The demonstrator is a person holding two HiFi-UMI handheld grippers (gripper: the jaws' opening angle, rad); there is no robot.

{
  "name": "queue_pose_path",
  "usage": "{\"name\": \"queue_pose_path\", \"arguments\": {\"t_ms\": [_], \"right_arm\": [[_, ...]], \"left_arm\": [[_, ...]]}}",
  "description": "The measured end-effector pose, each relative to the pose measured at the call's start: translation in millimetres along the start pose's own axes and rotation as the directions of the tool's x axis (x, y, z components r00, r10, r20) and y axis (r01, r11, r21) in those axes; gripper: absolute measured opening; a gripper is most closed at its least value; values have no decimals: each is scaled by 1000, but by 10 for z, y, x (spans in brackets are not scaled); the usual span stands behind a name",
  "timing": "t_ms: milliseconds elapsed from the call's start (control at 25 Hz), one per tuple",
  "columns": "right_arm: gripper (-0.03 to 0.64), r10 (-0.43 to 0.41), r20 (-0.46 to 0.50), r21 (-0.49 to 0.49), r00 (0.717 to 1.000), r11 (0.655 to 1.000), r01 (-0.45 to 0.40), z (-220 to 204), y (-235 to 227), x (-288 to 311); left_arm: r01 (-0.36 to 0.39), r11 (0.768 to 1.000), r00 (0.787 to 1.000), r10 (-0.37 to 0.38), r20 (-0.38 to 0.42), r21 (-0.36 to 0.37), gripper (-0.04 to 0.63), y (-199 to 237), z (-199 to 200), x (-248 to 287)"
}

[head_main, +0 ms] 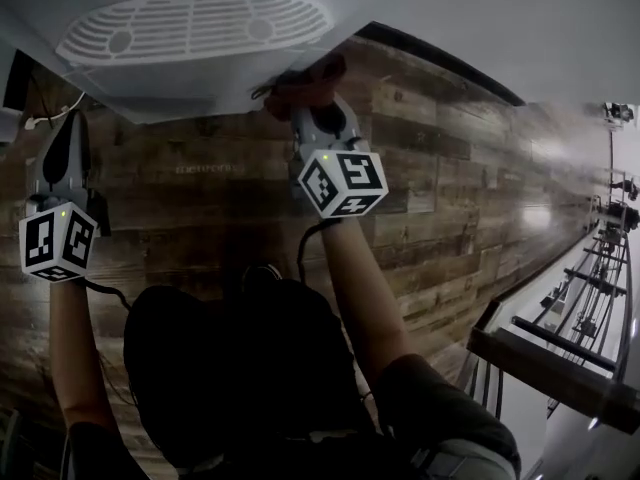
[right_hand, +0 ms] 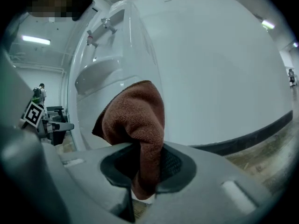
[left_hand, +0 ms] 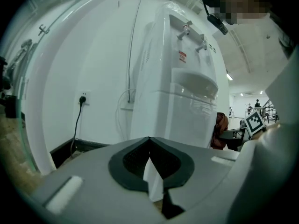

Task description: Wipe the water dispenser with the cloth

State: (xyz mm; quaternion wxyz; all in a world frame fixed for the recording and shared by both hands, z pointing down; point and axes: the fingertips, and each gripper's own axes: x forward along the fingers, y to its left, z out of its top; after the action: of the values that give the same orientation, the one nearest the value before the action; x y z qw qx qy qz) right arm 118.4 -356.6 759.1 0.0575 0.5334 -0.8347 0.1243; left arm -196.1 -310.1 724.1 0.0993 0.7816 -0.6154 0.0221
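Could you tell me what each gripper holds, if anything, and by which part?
The right gripper pinches the brown cloth by a bunched fold, the rest bulging out beyond its fingers. The left gripper is shut on nothing.

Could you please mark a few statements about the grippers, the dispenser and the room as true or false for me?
1. The right gripper has its jaws shut on a brown cloth. True.
2. The left gripper holds a second cloth. False: its jaws are together with nothing between them.
3. The water dispenser is white and has two taps. True.
4. The floor is grey tile. False: it is brown wood-look planks.
5. A dark cable is plugged into a wall socket beside the dispenser. True.
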Motion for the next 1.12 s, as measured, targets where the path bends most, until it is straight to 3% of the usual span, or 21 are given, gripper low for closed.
{"name": "queue_pose_path", "arguments": {"t_ms": [160, 360, 640, 760, 880, 1000, 1120], "right_arm": [[63, -50, -91, 8, 995, 999, 51, -632, -106, 109], [63, -80, -249, 39, 965, 995, 93, -1429, -225, 235], [63, -93, -362, 0, 927, 995, 99, -1954, -277, 370], [63, -58, -297, -47, 953, 998, 46, -1517, -61, 168], [63, 42, -154, -127, 987, 990, -62, -648, 313, -146], [63, 145, -74, -140, 987, 978, -155, 91, 645, -311], [63, 186, -50, -84, 981, 978, -190, 492, 826, -316]], "left_arm": [[0, 1000, 1000, 0, -6, 2, 18, 128, -434, 103], [-27, 999, 998, 28, -49, 23, 18, 227, -833, 166], [27, 999, 994, -23, -108, 39, 18, 63, -1185, 273], [-3, 994, 999, 7, -40, 109, 18, 85, -870, 165], [5, 992, 998, -13, 59, 130, 18, 38, -259, -44], [36, 986, 997, -47, 65, 160, 18, -126, 220, -170], [64, 984, 994, -79, 81, 166, 18, -306, 532, -200]]}}
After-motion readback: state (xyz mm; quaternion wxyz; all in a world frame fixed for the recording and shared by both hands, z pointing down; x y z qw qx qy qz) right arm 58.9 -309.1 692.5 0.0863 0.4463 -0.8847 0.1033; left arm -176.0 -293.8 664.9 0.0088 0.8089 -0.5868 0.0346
